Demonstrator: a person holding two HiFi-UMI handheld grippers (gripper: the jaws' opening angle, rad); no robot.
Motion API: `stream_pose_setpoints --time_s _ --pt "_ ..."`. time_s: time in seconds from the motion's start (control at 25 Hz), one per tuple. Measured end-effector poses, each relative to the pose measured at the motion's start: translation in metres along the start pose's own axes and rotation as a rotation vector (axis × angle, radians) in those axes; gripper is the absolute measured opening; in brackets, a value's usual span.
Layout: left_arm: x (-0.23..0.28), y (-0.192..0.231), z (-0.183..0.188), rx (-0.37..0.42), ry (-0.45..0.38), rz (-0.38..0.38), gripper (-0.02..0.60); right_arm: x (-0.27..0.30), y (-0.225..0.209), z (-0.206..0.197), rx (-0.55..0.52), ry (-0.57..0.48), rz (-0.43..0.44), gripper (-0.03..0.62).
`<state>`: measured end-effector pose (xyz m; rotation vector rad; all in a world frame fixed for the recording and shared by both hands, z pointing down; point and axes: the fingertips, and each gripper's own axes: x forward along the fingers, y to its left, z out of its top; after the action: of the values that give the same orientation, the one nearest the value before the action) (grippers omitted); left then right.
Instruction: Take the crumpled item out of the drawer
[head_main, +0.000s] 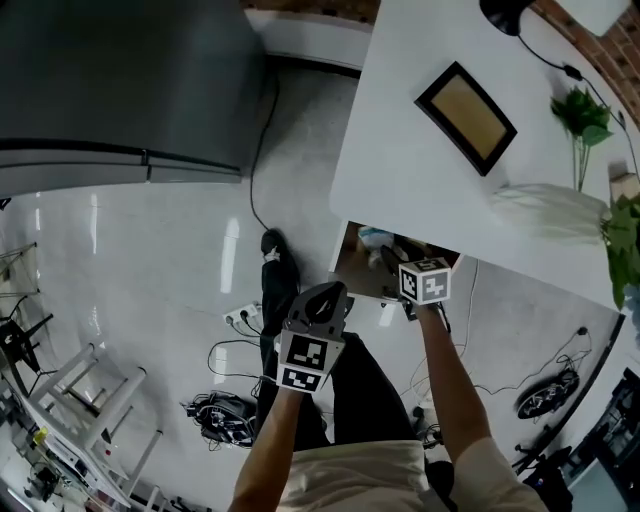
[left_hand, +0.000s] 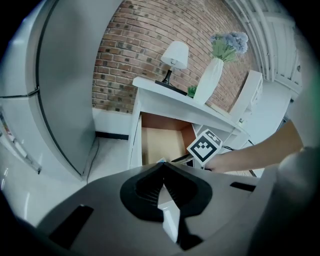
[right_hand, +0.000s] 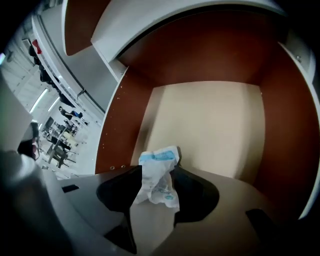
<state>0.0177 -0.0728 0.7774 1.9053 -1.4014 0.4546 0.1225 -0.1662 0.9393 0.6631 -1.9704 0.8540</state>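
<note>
My right gripper (right_hand: 157, 170) is tipped down into the open drawer (right_hand: 210, 125). Its jaws stand wide apart. The crumpled wrapper (right_hand: 159, 187), white with pale blue print, sits between them, and I see no pad squeezing it. It is still inside the drawer, near the front of the pale beige floor, with the reddish-brown walls on both sides and at the back.

My left gripper (head_main: 322, 298) hangs in front of the drawer, over the person's dark trousers. Its jaws are clenched tip to tip with nothing between them.

The drawer belongs to a white table (head_main: 400, 150). On its top are a dark-rimmed picture frame (head_main: 466, 117), a white-shaded lamp (left_hand: 175, 57) and a white vase (left_hand: 209, 82) of flowers. Behind the table rises a brick wall (left_hand: 145, 45).

To the left stands a grey refrigerator (head_main: 120, 90). The floor (head_main: 150, 260) is glossy pale grey and throws back the ceiling lights. A power strip (head_main: 243, 318) lies on it near the person's feet, with a tangle of black cables (head_main: 222, 415) just beside it.
</note>
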Motion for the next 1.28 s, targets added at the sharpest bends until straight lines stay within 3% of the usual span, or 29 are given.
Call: stream_pose_setpoints --time_s 0.32,0.52,0.64,1.28 --pt "-0.008 0.01 -0.009 -0.031 -0.004 0.023 0.016 0.027 -0.007 -0.012 0.045 0.113 -0.003 0.216" --pt "-0.01 0.01 -0.009 -0.035 -0.011 0.032 0.016 0.028 -0.001 -0.014 -0.001 0.147 0.006 0.104" --pt "-0.014 0.006 -0.01 -0.03 -0.009 0.024 0.016 0.019 0.004 -0.01 -0.02 0.128 -0.01 0.075" --pt "-0.024 -0.031 -0.001 0.039 0.019 -0.043 0.015 -0.068 0.027 0.017 0.0 -0.058 -0.057 0.074"
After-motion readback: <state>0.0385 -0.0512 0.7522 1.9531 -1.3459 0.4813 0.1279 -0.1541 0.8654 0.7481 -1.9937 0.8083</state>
